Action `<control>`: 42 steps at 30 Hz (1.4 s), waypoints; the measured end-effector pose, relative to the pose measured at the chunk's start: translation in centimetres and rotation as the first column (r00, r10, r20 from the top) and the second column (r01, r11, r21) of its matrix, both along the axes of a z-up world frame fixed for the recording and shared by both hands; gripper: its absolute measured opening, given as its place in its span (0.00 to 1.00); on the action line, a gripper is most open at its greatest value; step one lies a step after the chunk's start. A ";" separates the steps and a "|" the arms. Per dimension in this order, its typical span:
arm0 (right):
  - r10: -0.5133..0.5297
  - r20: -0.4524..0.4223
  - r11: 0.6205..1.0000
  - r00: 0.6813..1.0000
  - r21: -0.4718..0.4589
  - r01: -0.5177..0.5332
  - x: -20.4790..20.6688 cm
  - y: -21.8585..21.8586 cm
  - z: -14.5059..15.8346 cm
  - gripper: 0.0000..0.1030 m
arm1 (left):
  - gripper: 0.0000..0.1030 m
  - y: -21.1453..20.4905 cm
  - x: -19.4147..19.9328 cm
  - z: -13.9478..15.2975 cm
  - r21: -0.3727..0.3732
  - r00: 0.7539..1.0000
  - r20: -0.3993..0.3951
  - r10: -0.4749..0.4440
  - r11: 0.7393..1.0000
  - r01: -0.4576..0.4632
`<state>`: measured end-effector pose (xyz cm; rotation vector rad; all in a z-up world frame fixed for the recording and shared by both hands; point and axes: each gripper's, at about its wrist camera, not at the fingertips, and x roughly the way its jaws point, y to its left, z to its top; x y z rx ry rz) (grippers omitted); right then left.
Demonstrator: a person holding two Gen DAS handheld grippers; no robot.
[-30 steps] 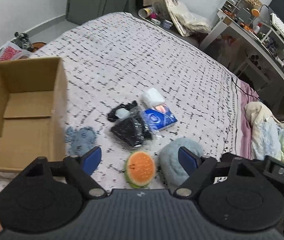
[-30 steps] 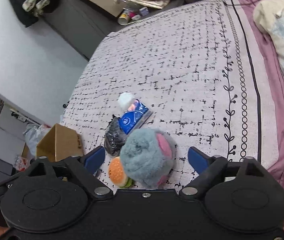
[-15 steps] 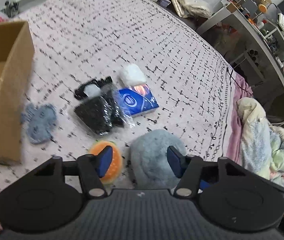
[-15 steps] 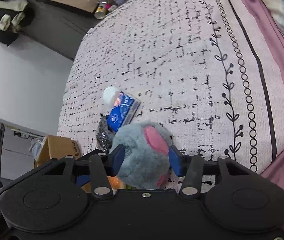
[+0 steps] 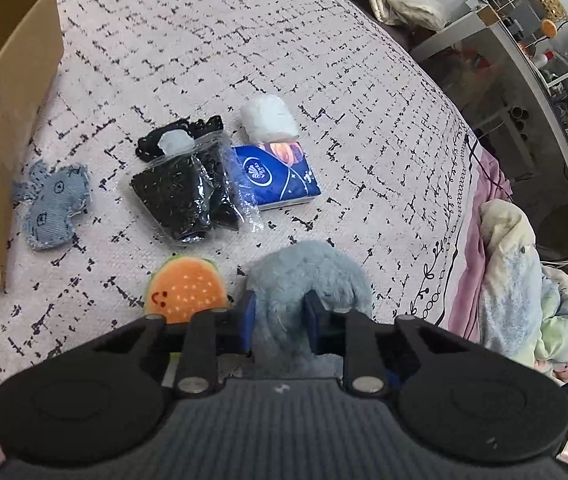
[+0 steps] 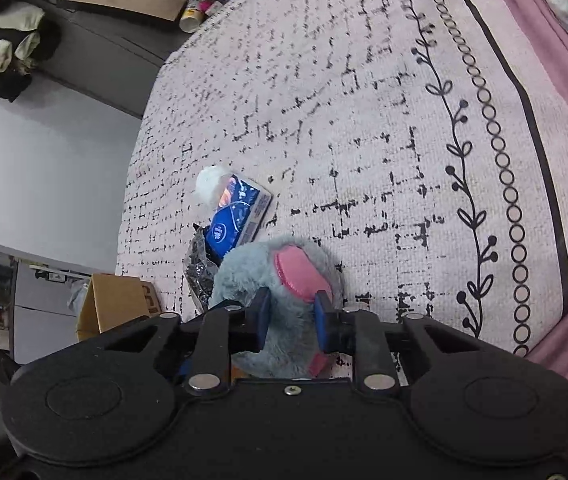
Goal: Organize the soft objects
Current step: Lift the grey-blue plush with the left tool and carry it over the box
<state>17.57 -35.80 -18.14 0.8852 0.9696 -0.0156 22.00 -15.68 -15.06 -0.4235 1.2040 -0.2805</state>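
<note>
A fluffy grey-blue plush toy [image 5: 308, 276] with pink ears [image 6: 298, 276] lies on the patterned bedspread. My left gripper [image 5: 280, 320] is closing on one side of it, its blue pads sunk into the fur. My right gripper [image 6: 290, 320] is closing on the other side, the plush pinched between its pads. Left of the plush lies an orange burger plush [image 5: 184, 290]. Beyond it are a black item in clear wrap [image 5: 188, 196], a blue tissue pack [image 5: 276, 176], a white soft lump [image 5: 268, 118] and a denim fabric piece [image 5: 54, 204].
An open cardboard box [image 5: 8, 92] stands on the bed at the left; it shows small in the right wrist view [image 6: 118, 306]. A crumpled blanket [image 5: 524, 288] lies at the bed's right edge. A cluttered desk [image 5: 532, 60] stands beyond.
Both grippers came down onto the grey-blue plush and their jaws narrowed from wide apart to pinching its fur. The left view swung right, off the box and burger plush.
</note>
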 end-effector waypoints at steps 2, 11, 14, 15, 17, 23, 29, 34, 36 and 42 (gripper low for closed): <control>0.018 0.034 1.000 0.999 -0.004 -0.018 -0.3 0.2 0.5 0.20 | 0.23 0.0 -0.2 0.7 0.012 1.000 0.023 0.003 1.000 -0.003; 0.044 0.189 0.998 0.981 0.028 -0.050 -1.5 0.6 2.9 0.19 | 0.22 1.3 -1.1 4.7 0.015 0.994 0.113 0.010 1.000 -0.012; 0.057 0.246 0.997 0.967 0.029 -0.066 -2.0 1.1 3.9 0.19 | 0.22 1.9 -1.6 5.8 0.014 0.990 0.138 0.023 1.000 -0.025; 0.060 0.260 0.997 0.964 0.029 -0.070 -2.1 1.3 4.2 0.19 | 0.22 2.2 -1.7 6.3 0.010 0.989 0.146 0.029 0.999 -0.031; 0.068 0.282 0.996 0.957 0.035 -0.081 -2.2 1.7 4.7 0.19 | 0.22 2.8 -2.0 7.0 0.009 0.986 0.162 0.034 0.999 -0.036; 0.097 0.329 0.993 0.939 0.027 -0.112 -2.4 3.2 5.6 0.19 | 0.22 4.3 -3.1 8.5 0.016 0.979 0.195 0.054 0.998 -0.058; 0.126 0.388 0.990 0.913 0.009 -0.141 -2.7 4.6 6.7 0.19 | 0.22 6.1 -3.9 9.9 0.002 0.971 0.224 0.088 0.996 -0.091; 0.156 0.403 0.986 0.902 -0.017 -0.163 -2.7 6.4 7.4 0.19 | 0.22 7.7 -4.3 10.4 0.000 0.967 0.234 0.105 0.994 -0.108; 0.179 0.410 0.983 0.894 -0.037 -0.180 -2.5 7.3 7.7 0.19 | 0.22 8.3 -4.4 10.6 0.007 0.964 0.241 0.113 0.993 -0.118; 0.218 0.431 0.975 0.876 -0.055 -0.216 -1.6 9.6 7.9 0.19 | 0.22 10.7 -4.5 10.9 0.005 0.957 0.251 0.143 0.989 -0.149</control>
